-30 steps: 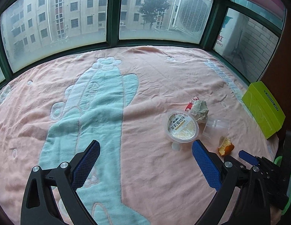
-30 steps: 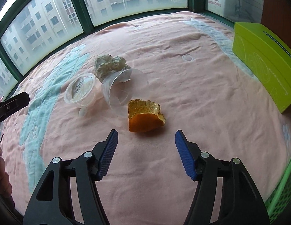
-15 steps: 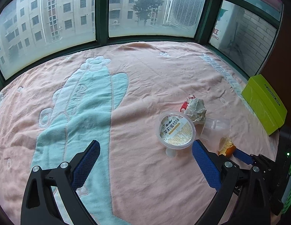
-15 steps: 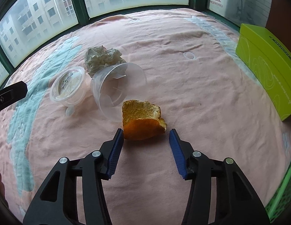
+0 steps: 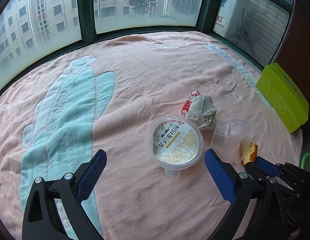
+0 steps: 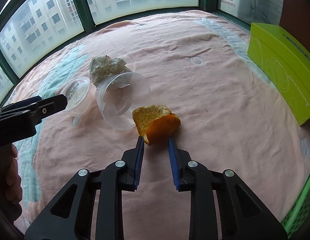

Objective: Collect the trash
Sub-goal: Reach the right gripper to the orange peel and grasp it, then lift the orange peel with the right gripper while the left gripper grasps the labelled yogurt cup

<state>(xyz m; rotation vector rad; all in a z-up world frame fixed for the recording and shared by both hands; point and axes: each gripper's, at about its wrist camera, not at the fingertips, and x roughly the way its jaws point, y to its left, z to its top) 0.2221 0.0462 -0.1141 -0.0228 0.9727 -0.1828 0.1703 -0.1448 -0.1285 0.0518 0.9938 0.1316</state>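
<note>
The left gripper (image 5: 154, 177) hangs with fingers spread wide, just short of the sealed jelly cup (image 5: 173, 141); a careless closure could tip it against the overturned clear cup (image 6: 123, 102) beside it. Right of that cup, the right gripper (image 6: 156, 147) has just been closing, its fingers pinching the orange peel's (image 6: 157, 125) near edge; so shallow a hold may slip. Open blanket (image 6: 215, 92) lies beyond the peel, before the green box (image 6: 283, 68).
</note>
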